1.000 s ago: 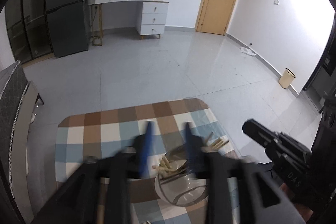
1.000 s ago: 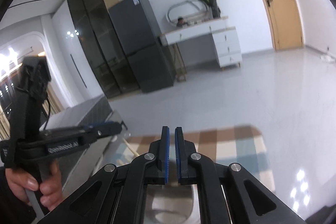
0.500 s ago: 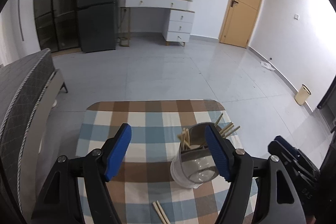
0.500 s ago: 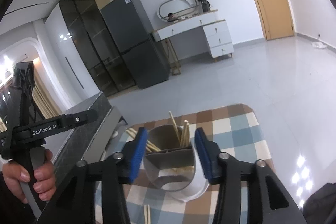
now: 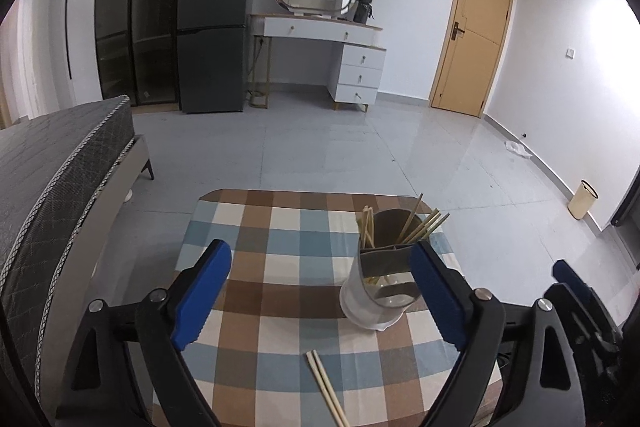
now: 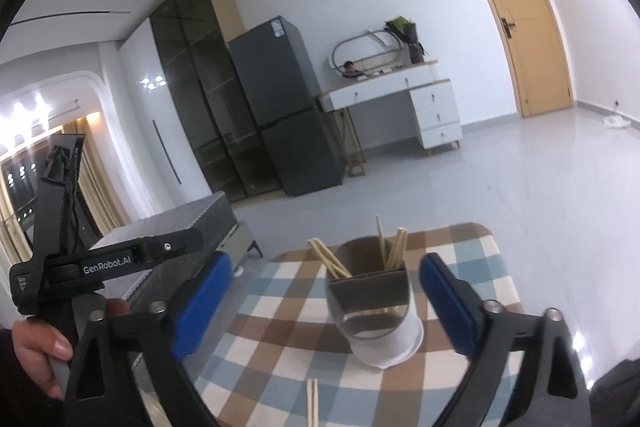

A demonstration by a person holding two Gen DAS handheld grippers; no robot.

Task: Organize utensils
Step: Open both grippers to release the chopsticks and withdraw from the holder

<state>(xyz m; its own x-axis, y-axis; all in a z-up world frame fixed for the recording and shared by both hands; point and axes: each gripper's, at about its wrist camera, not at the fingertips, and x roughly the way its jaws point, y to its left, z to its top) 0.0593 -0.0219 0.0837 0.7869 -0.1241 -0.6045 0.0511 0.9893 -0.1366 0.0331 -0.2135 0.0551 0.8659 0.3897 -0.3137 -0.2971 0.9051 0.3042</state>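
Observation:
A grey and white utensil holder (image 5: 378, 287) (image 6: 376, 311) stands upright on the checked tablecloth (image 5: 280, 227) (image 6: 472, 259), with several wooden chopsticks (image 5: 420, 227) (image 6: 394, 253) sticking out of its compartments. One loose pair of chopsticks (image 5: 326, 383) (image 6: 312, 403) lies flat on the cloth in front of it. My left gripper (image 5: 320, 291) is above the near part of the table, its jaws opening with nothing between them. The jaws of my right gripper (image 6: 324, 303) are opening too; the holder stands ahead of them, untouched.
The table's far edge is rounded, with grey tiled floor beyond. A dark mattress on a bed frame (image 5: 60, 163) runs along the left. A fridge (image 5: 214, 27), a white dressing table (image 5: 320, 27), a door (image 5: 476, 27) and a small bin (image 5: 582, 199) line the walls. A hand (image 6: 36, 359) holds the left gripper.
Both grippers have drawn back from the holder and spread wide; the right one was shut. The holder now stands farther ahead, and the loose pair on the cloth has come into view.

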